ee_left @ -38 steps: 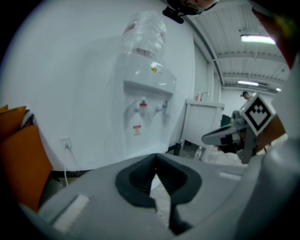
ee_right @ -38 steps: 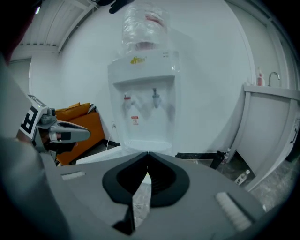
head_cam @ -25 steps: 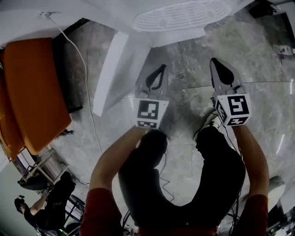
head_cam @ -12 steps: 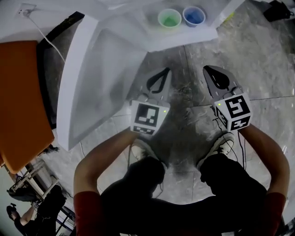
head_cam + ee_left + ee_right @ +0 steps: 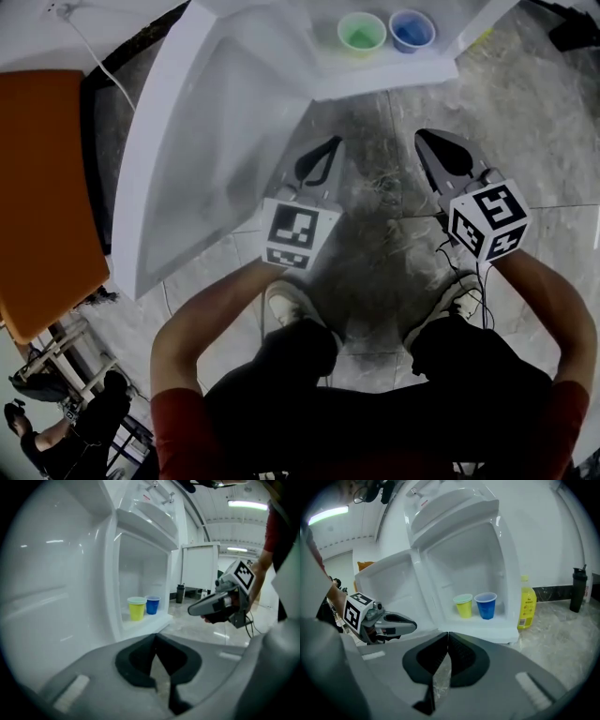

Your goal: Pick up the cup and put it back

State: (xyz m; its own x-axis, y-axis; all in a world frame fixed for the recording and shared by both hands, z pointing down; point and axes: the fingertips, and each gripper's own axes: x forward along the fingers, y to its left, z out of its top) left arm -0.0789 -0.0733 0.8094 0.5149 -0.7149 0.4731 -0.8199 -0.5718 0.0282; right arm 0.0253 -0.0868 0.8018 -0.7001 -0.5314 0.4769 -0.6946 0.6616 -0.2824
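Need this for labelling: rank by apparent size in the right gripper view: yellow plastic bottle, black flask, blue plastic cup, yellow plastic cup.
Yellow plastic bottle
Black flask: taller but slimmer than the cups, farther off, unsure
Blue plastic cup, yellow plastic cup: alike

The yellow cup [image 5: 464, 605] has a pale green rim, the blue cup [image 5: 486, 605] is solid blue. Fridge [image 5: 459, 559] plain white, bottle [image 5: 527, 603] yellow, floor [image 5: 375, 234] grey and marble-veined.

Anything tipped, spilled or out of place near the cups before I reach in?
Nothing spilled or tipped: the yellow cup and blue cup stand upright on the shelf. One stray item: a yellow bottle upright on the floor beside it.
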